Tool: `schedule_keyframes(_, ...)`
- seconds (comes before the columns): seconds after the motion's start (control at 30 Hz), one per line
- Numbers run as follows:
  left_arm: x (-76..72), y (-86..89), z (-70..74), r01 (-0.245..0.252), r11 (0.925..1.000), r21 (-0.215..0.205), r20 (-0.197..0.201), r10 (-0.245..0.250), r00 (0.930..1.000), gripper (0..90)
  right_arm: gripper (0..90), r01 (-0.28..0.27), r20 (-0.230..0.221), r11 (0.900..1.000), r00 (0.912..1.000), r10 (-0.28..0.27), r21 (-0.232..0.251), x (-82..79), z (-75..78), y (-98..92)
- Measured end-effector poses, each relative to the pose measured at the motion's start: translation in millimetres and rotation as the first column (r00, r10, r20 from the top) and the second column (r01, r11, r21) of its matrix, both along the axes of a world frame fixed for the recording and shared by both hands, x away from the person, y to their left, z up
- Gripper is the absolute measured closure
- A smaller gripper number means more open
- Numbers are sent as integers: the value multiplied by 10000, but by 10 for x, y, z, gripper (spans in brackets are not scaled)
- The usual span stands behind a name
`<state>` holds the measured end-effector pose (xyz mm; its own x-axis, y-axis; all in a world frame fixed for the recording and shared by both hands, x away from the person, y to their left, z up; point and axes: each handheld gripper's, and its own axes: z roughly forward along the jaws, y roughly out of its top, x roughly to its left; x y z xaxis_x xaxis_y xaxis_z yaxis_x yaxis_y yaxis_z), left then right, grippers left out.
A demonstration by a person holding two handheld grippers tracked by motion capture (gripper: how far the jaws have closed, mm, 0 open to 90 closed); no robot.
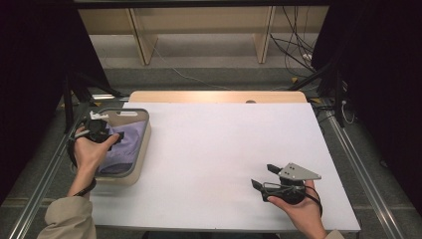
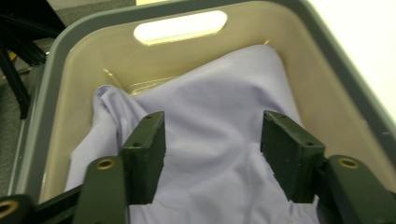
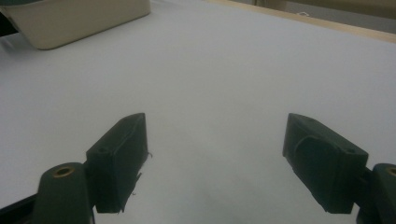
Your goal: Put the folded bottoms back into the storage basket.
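Two tools are in view, both with jaws apart. At the left edge of the white surface (image 1: 209, 149), the left tool (image 2: 212, 140) hovers over a lavender cloth (image 2: 219, 116) lying crumpled inside a beige basket (image 2: 327, 93) with a grey rim; its pads grip nothing. At the near right, the right tool (image 3: 215, 158) sits low over bare surface, well apart from the basket, its jaws wide and empty.

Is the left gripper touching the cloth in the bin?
Cannot tell. In the left gripper view the left gripper stands open over the lilac cloth in the bin, nothing pinched, but whether the pad tips brush the fabric is unclear.
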<state>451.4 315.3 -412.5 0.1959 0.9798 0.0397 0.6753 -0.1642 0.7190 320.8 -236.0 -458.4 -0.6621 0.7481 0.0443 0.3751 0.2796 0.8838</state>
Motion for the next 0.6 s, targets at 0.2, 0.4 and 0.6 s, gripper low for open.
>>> schedule_keyframes(0.2,-38,-57,11,402,9976,-555,194,-392,9990,337,229,9,1,10000,10000,-9,-21,-2,6,-10)
schedule_keyframes(0.4,-92,-131,38,680,9966,-464,372,-663,9971,307,229,7,13,10000,10000,-7,-19,-3,8,-12)
schedule_keyframes(0.6,-133,-159,35,1004,9920,-765,503,-967,9940,279,228,12,48,10000,10000,-12,-4,-6,14,-14)
